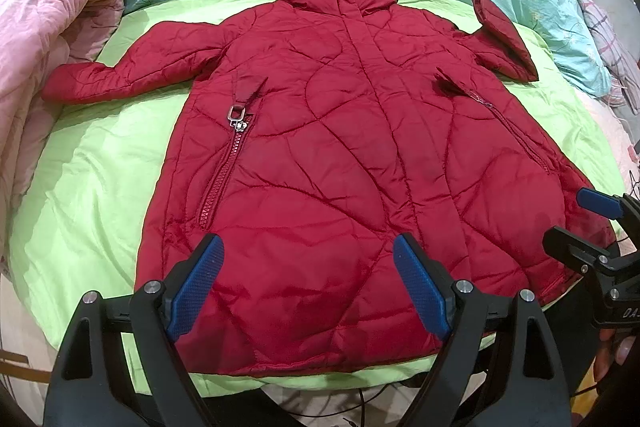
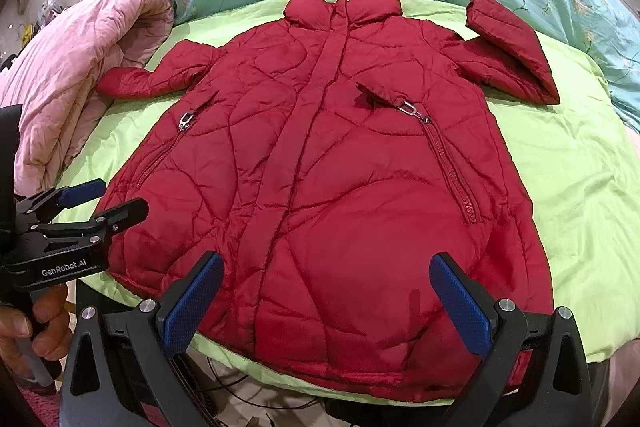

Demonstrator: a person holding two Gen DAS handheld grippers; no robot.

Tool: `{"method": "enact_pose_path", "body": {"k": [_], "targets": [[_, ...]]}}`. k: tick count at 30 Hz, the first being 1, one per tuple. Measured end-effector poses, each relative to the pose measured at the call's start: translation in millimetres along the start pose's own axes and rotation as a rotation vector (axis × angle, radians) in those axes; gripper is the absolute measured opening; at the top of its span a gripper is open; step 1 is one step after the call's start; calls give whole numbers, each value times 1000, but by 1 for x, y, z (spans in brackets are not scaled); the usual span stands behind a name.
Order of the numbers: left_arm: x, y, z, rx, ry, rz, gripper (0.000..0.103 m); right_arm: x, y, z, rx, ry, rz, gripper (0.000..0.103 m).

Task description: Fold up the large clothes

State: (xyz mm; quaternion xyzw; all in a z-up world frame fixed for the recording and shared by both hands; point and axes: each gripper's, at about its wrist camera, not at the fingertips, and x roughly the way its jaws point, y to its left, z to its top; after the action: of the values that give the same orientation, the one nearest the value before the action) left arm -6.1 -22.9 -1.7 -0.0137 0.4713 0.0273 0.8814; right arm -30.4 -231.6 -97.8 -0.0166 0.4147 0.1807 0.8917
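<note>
Mid-frame on the bed [image 1: 100,163]: red coat [image 1: 320,155] flat, unfolded.
Both claws, left claw [image 1: 308,287] & right claw [image 2: 326,297], spread, empty, w/ hem below, prob. set for first fold.

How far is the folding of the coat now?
Done: the coat lies spread flat, front up, on the green sheet. In hand: nothing; the left gripper and right gripper hover open over the hem. Left: every fold, including both sleeves, one already bent upward.
</note>
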Motion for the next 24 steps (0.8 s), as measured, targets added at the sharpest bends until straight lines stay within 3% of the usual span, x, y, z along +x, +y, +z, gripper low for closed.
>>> {"method": "enact_pose_path", "body": {"k": [24], "targets": [[22, 12, 8, -45, 45, -15, 87, 2, -16, 18, 33, -43, -1, 103]]}}
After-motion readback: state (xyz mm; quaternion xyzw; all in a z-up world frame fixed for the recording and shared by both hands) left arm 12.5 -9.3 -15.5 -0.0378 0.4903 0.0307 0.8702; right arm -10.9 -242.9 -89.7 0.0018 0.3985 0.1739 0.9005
